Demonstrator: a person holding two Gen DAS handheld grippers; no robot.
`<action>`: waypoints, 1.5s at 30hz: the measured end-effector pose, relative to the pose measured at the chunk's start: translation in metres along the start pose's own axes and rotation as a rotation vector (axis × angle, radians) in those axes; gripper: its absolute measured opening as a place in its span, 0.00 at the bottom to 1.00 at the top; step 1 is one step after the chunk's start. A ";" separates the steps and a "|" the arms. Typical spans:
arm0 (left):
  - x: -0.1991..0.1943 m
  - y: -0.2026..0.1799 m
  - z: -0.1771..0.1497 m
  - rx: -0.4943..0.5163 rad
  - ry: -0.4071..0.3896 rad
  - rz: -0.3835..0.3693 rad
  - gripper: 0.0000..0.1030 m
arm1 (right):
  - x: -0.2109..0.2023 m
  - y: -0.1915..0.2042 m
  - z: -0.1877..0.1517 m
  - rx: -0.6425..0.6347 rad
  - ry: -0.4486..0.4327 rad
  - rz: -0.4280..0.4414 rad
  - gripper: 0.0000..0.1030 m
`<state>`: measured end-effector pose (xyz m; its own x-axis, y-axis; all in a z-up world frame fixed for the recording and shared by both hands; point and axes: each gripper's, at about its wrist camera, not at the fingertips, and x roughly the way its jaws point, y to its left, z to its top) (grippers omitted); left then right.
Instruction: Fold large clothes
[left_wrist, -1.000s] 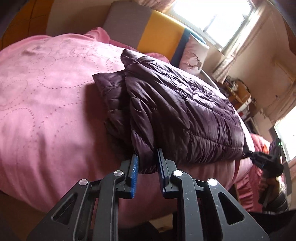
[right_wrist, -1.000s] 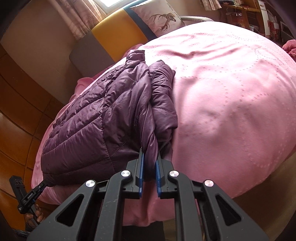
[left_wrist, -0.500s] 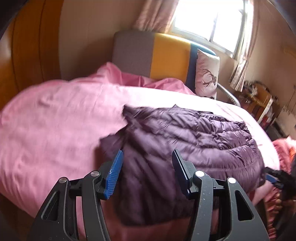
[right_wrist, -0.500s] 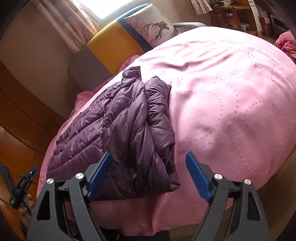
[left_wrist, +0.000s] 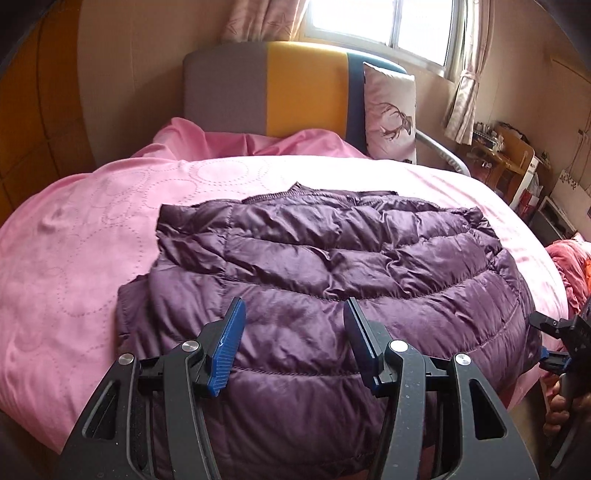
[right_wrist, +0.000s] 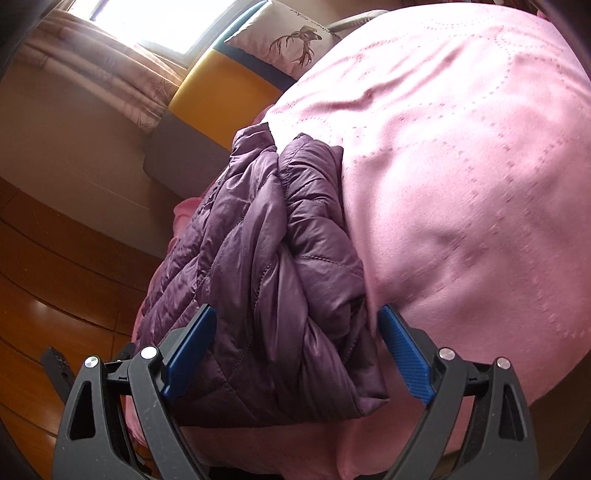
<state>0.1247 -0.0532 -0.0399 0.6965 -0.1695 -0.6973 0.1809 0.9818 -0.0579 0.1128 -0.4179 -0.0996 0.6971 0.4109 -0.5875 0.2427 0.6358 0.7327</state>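
Lying folded on bed (left_wrist: 74, 258), purple jacket (left_wrist: 332, 266), between open left gripper (left_wrist: 293, 347)

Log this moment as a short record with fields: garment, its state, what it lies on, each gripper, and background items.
garment: purple quilted puffer jacket
state: folded into a layered bundle, lying flat, not held
surface: pink bedspread, near the bed's front edge
left gripper: open, over the jacket's near edge, gripping nothing
right gripper: open, its pads either side of the jacket's folded end, not clamped
headboard: grey, yellow and blue panels
pillow: deer print, leaning on the headboard
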 end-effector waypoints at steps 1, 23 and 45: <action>0.004 -0.003 0.000 0.007 0.004 0.005 0.52 | 0.001 0.000 0.000 0.002 0.000 0.010 0.89; 0.048 -0.004 -0.016 0.020 0.059 0.007 0.52 | -0.001 0.012 -0.003 -0.075 0.045 -0.041 0.61; 0.056 0.007 -0.025 -0.027 0.062 -0.062 0.52 | -0.024 0.145 -0.011 -0.373 0.024 0.111 0.17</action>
<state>0.1479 -0.0536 -0.0971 0.6401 -0.2254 -0.7345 0.2031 0.9716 -0.1212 0.1242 -0.3285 0.0173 0.6884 0.5029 -0.5226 -0.0981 0.7785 0.6199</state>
